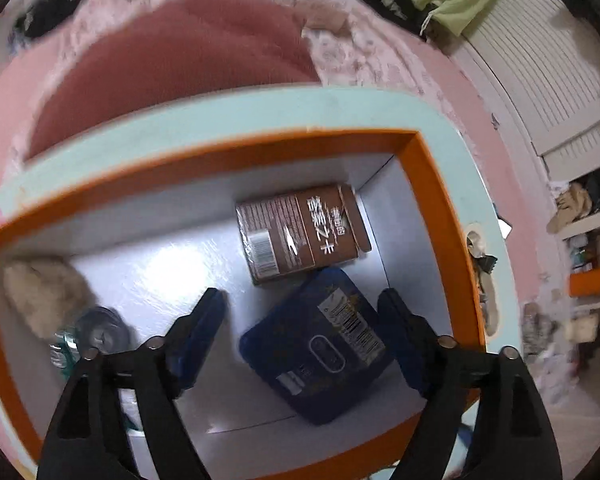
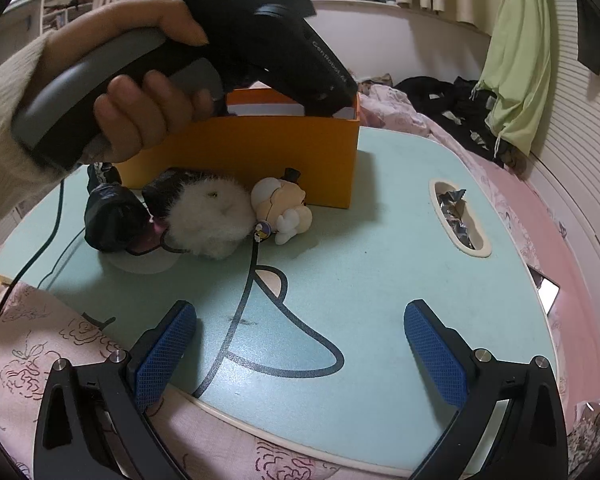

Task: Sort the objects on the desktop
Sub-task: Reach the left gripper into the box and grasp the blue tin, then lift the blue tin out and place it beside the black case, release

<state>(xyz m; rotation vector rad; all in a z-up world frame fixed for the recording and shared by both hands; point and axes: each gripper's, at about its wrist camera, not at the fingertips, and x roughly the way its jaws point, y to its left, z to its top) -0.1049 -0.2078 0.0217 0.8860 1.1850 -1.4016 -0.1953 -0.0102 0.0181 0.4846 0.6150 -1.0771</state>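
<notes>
1. The left claw hangs over the open orange box, pointing steeply down into it. Its jaws stand apart and grasp nothing.
2. On the box's white floor lie a brown carton and, just beside it, a dark blue packet. The blue packet lies below the gap between the left claw's fingers, but the pads do not press on it.
3. In the box's opposite end sit a beige furry thing and a small dark round item, too blurred to name.
4. The box stands near the far edge of the pale green table.
5. Outside the box, against its near wall, lie a white fluffy toy, a small doll figure and a black crumpled bundle.
6. The right claw hovers over the table's near edge, released and empty.
7. A hand in a cream sleeve holds the left claw's handle above the box.
</notes>
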